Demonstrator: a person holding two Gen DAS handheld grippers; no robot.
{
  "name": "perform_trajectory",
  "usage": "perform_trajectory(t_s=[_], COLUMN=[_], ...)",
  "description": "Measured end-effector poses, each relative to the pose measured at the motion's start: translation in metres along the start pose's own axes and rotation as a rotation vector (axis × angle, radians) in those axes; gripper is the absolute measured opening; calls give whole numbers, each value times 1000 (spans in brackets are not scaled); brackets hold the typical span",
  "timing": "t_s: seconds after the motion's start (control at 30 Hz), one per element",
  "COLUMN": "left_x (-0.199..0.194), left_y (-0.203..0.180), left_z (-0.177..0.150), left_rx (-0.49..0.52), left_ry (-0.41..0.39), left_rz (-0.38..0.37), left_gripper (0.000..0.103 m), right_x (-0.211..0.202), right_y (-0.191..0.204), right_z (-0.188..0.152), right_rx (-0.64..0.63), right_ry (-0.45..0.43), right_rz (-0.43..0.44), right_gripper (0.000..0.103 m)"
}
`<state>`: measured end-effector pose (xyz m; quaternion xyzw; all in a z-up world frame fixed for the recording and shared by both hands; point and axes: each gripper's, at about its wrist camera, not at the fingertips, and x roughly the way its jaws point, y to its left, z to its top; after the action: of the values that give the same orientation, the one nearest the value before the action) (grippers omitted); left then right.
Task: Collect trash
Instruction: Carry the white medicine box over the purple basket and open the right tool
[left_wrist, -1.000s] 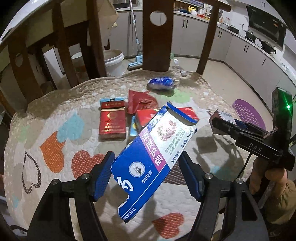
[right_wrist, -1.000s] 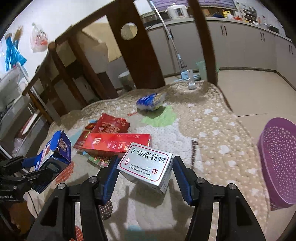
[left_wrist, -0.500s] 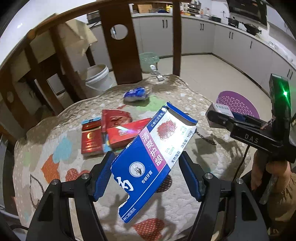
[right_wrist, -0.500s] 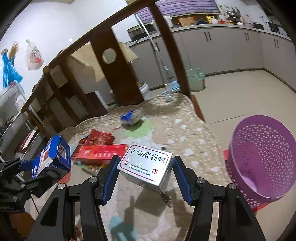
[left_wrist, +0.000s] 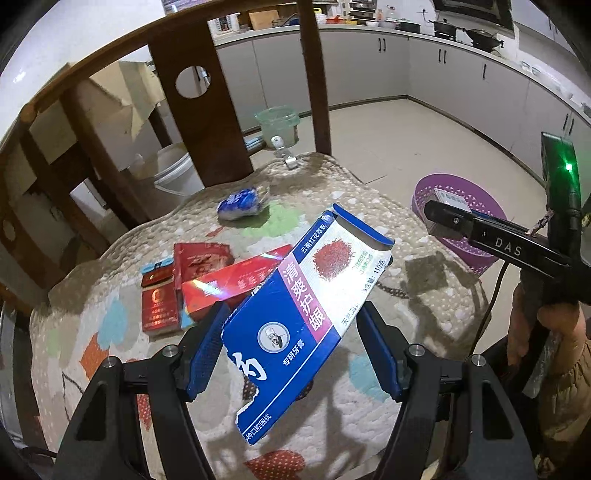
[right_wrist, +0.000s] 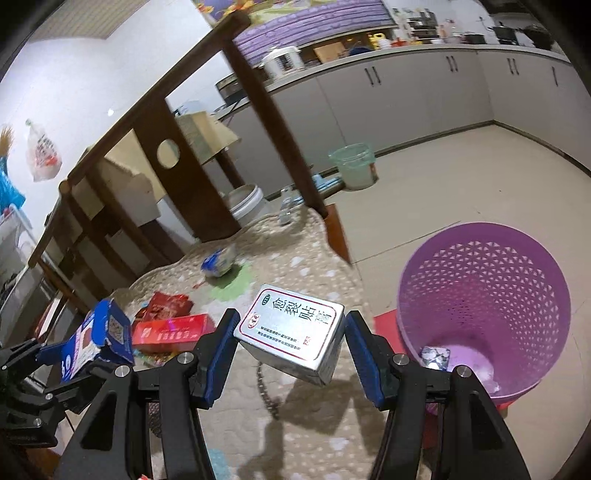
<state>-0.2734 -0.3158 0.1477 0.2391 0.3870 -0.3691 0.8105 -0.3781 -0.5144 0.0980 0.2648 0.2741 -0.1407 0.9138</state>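
Desk (left_wrist: 424, 302) first, under its quilted heart-print cover: over the last second it has slid back and to the left in both my views, and floor now fills the right side, because I have been carrying both hands off toward the purple basket (right_wrist: 546, 295). That basket was a sliver at the edge of the right view a second ago; now its whole mouth gapes just right of my right tongs (right_wrist: 290, 352), with a bit of crumpled trash already lying in the bottom. I judge I am close to the drop.

Still lying on the desk are the long red carton (left_wrist: 236, 284), the red cigarette packs (left_wrist: 159, 306) beside it, and the crumpled blue-and-white wrapper (left_wrist: 238, 203) farther back. Those are for later trips.

My left tongs (left_wrist: 291, 350) are clenched on the torn blue-and-white toothpaste box (left_wrist: 306, 314), held aslant above the desk, well short of the basket. My right tongs pinch the silver plaster box (right_wrist: 291, 338) by its sides, hanging over the desk's edge just beside the basket rim. Neither grip has loosened in the last second. The silver box looks set to go in first.
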Motion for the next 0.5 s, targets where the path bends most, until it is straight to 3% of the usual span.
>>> perform_trajectory(t_s=[0.5], left_x=[14], left_y=[-39], left_z=[24], left_rx=[90], left_ry=[-12], left_rz=[6], left_gripper=[70], right_x=[-18], right_y=[-59], right_z=[10], right_rx=[182], right_ry=[-52], right_rz=[-37], right_gripper=[63])
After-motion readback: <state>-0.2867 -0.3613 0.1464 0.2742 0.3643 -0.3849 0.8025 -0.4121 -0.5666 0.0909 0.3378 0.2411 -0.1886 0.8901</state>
